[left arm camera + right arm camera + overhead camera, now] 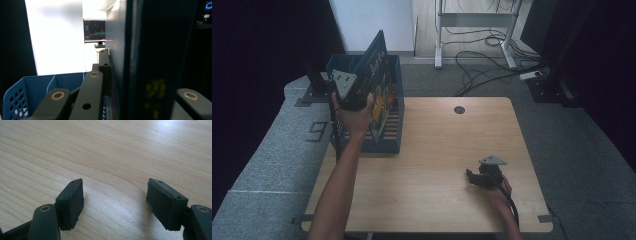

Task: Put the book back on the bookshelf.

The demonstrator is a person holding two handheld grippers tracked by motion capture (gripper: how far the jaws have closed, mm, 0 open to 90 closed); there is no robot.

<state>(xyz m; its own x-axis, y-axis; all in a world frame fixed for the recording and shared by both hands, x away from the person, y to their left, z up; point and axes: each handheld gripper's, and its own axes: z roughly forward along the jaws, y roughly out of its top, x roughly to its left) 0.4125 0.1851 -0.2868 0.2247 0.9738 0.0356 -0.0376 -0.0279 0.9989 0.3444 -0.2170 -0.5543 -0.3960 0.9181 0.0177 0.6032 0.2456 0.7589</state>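
left gripper (357, 92) clamped — raised, right gripper (115, 202) agape

The dark blue book (377, 75) with a colourful cover stands tilted on its edge, partly inside the blue basket (392, 142) at the bench's left side.

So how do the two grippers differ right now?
The left gripper is raised over the blue crate, shut on a book; the right gripper sits low on the table, holding nothing. The left jaws clamp the book's sides; the right jaws stand apart over bare wood. Both have black jaws and a grey plate.
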